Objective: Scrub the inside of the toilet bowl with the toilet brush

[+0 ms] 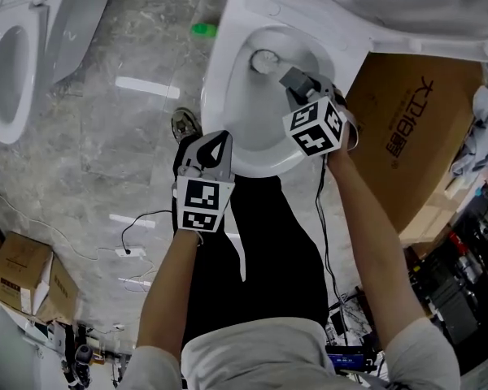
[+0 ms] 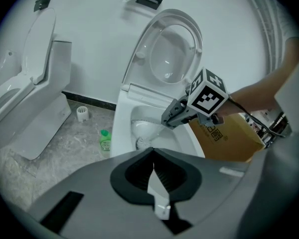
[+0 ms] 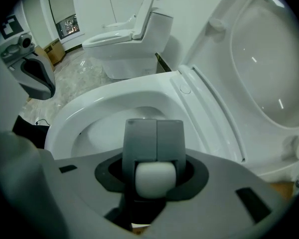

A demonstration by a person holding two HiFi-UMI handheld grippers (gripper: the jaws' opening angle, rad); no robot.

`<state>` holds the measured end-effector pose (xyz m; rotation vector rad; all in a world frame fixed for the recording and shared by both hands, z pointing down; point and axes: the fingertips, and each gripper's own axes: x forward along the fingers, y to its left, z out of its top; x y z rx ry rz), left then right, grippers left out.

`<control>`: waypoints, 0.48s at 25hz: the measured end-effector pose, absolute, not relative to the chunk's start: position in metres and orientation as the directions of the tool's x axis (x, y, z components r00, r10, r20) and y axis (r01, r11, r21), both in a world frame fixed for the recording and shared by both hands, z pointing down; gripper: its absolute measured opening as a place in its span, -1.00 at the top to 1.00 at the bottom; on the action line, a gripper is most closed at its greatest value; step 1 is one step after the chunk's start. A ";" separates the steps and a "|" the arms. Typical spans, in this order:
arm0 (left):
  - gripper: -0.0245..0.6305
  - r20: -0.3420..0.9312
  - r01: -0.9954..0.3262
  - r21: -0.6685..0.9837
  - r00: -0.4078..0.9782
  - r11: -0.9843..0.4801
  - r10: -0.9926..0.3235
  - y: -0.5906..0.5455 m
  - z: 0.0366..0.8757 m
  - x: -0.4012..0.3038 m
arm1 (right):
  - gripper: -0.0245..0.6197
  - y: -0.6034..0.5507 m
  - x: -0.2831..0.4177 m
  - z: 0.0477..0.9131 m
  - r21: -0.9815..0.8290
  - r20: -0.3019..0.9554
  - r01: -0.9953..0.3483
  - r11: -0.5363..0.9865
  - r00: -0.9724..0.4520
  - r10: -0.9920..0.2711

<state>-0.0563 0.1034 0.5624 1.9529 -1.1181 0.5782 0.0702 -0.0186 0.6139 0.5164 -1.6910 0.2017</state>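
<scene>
The white toilet bowl [image 1: 228, 88] stands open at the top middle of the head view, its lid [image 2: 169, 49] raised. My right gripper [image 1: 297, 80] hangs over the bowl, shut on the white handle of the toilet brush [image 3: 154, 179]. The brush head [image 1: 264, 59] is down inside the bowl near the drain, and the left gripper view also catches the brush head [image 2: 145, 141] below the right gripper [image 2: 170, 118]. In the right gripper view the right gripper [image 3: 155, 126] points into the bowl [image 3: 114, 108]. My left gripper [image 1: 217, 146] is held just outside the bowl's front rim. Its jaws [image 2: 154, 173] are shut with nothing in them.
A green bottle [image 1: 202, 29] lies on the marble floor left of the bowl, with a small white cup [image 2: 82, 113] near the wall. A cardboard box [image 1: 407, 128] stands close on the bowl's right. A second toilet [image 1: 12, 55] is at far left. Cables [image 1: 138, 218] cross the floor.
</scene>
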 end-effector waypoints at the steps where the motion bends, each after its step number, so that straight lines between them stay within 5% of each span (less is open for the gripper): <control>1: 0.89 0.703 -0.864 0.413 0.504 -0.289 -0.501 0.104 0.563 -0.054 | 0.45 -0.019 0.070 0.615 0.153 0.969 -0.438 0.886 -0.108 -0.221; 12: 0.89 0.705 -0.866 0.414 0.500 -0.280 -0.503 0.109 0.564 -0.030 | 0.45 -0.019 0.095 0.610 0.157 0.969 -0.418 0.895 -0.108 -0.221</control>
